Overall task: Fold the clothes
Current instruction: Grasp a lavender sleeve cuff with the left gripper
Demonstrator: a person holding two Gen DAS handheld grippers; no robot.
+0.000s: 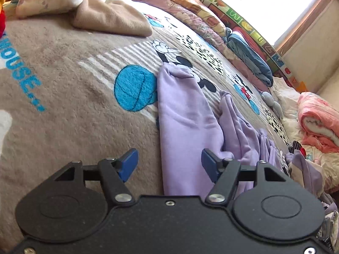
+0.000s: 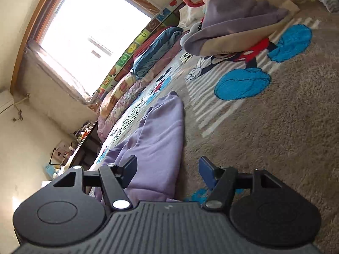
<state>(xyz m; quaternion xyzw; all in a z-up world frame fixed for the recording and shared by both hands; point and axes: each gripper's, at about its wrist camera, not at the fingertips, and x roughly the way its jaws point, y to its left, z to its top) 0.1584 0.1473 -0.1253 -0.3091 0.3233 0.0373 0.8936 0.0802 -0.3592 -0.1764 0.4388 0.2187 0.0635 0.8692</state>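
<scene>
While both tongs gape, one lilac garment (image 1: pixel 186 127) lies flat.

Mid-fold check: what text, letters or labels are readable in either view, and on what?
"HOUSE.." in blue, partly cut off, on the brown blanket.
Single letters on the alphabet mat tiles by the window: distorted, not reliably readable.
Nothing legible on the lilac garment.

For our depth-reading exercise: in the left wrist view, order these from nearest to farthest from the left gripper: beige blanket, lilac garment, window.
1. lilac garment, right ahead of the left gripper.
2. beige blanket, upper left across the bed.
3. window, top right on the far wall.
</scene>
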